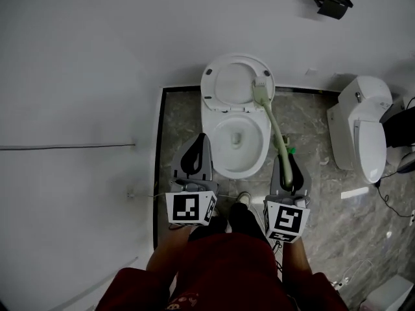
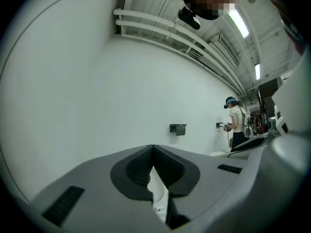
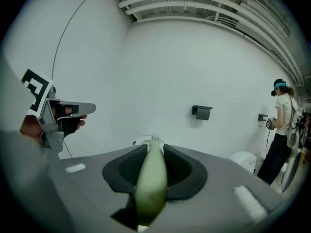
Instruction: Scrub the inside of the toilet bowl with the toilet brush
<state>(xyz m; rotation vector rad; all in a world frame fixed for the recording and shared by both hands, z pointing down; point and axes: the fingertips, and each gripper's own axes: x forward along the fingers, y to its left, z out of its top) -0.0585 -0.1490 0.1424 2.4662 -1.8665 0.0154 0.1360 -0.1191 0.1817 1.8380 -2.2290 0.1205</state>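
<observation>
The white toilet stands in the middle of the head view with its lid raised and the bowl open. A pale green toilet brush runs from my right gripper up to its head, which lies against the right side of the raised lid, above the bowl. The right gripper is shut on the brush handle. My left gripper hangs over the bowl's left rim, shut and holding nothing; its jaws meet at the tips.
A second white toilet stands at the right with cables on the marble floor beside it. A black holder hangs on the white wall. Another person stands far right. A small green item sits by the toilet's right side.
</observation>
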